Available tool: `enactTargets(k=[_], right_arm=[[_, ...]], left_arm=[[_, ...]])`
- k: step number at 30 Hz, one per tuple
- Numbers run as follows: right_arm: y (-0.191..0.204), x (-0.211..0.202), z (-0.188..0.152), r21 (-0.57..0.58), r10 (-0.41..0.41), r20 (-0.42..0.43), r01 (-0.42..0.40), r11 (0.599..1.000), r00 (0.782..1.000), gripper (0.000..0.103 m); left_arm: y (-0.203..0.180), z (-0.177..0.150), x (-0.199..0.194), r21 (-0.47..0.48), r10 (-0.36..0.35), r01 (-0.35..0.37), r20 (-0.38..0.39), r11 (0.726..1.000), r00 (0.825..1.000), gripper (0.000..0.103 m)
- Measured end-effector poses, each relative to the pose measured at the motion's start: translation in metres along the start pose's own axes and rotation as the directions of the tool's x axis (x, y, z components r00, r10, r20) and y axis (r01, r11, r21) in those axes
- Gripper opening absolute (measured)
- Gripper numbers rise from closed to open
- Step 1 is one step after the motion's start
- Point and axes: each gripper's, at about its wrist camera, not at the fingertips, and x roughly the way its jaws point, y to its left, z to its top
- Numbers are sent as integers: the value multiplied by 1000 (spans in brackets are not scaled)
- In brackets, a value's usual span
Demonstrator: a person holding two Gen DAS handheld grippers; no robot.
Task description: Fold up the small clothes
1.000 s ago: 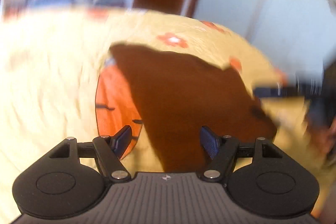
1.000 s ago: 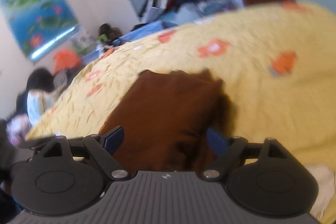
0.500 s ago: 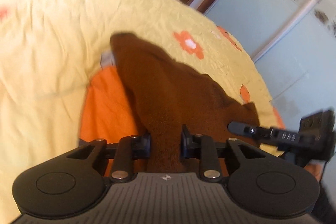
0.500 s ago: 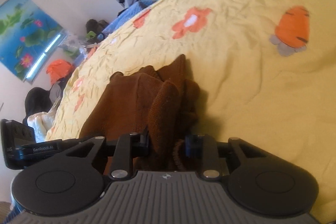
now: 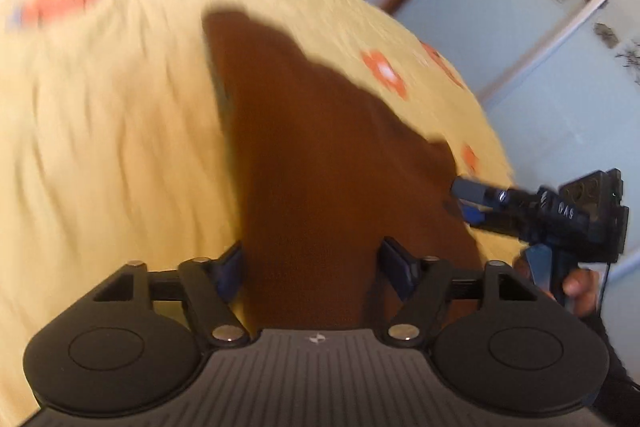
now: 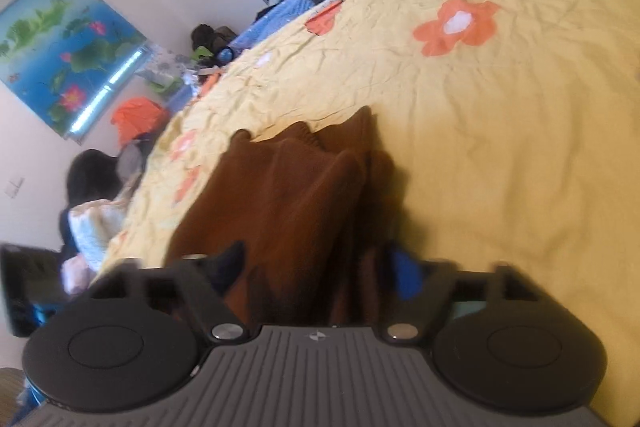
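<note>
Brown knitted cloth lies between both sets of fingers, yet neither pair presses on it. The left gripper (image 5: 312, 261) has just been opening, and its jaws now stand apart on either side of the brown garment (image 5: 320, 155), with a clear gap at the right pad. The right gripper (image 6: 316, 267) has likewise just been opening; its blue pads straddle a bunched, ridged part of the same garment (image 6: 288, 195) without pinching it. From the left wrist view the right gripper (image 5: 464, 197) shows at the garment's far corner, a hand (image 5: 576, 287) behind it.

The garment rests on the yellow flowered bedspread (image 6: 500, 131), one part smooth, the other heaped in loose folds.

Risks, as I judge them: with both grips let go, the heaped folds may slump and the fold lose its line. The knit looks soft and thick, so a pad could snag a layer as it withdraws and drag it open. Closing again on the ridge might catch several layers, or the bedspread beneath.

Writing: white letters on the right gripper's body, blurred and inverted, not readable with confidence. A small emblem sits on each grey housing; no words.
</note>
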Motion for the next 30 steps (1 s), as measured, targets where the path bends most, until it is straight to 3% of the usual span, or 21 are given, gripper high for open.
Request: enactTargets(k=[2,3,4,6,9,12,16,17,18,20,22,24,27,30], right_arm=[[2,-10,-13,6,35,-46,-35,999,998,86],[4,-11,-20,5,36,-76,-36,999,996,79],[9,-8,-27,-22,9,-112,-11,1000,994,75],[23,-2,-39,-142,-51,-142,30,989,988,54],[33,-8,-42,-222,-85,-154,49,974,985,32],[28,-18,-43,-263,-106,-142,65,963,984,25],[19,-17,-44,-252,-75,-146,37,967,986,29],[21,-18,-42,-245,-79,-151,40,969,985,39],[25,-19,-39,-243,-98,-143,61,968,985,56],[36,-29,-27,-262,-139,-48,122,957,989,70],[47,-40,-9,-264,-137,61,148,953,989,70],[61,-38,5,-281,-105,103,130,951,989,70],[83,-11,12,-357,-79,51,92,929,996,71],[90,36,5,-432,-154,-56,116,894,986,71]], left_arm=[[-6,-17,-4,18,-5,4,27,1000,1000,68],[-12,-21,-3,36,10,-11,19,999,1000,51],[-19,-24,-1,54,53,-53,13,997,999,45],[-31,-24,2,80,123,-122,-1,989,992,30],[-48,-27,2,129,194,-192,-4,973,981,26],[-57,-40,1,183,221,-221,17,958,975,26],[-56,-43,-1,155,218,-221,31,963,975,26],[-57,-44,-1,151,217,-219,32,964,976,26],[-56,-44,-1,153,216,-219,32,964,976,26],[-56,-42,2,156,216,-219,31,963,976,26],[-57,-41,2,155,218,-220,31,963,976,26],[-57,-42,2,156,219,-222,34,963,975,26],[-57,-41,2,153,217,-220,37,963,975,26],[-55,-42,1,150,210,-214,40,965,977,26]])
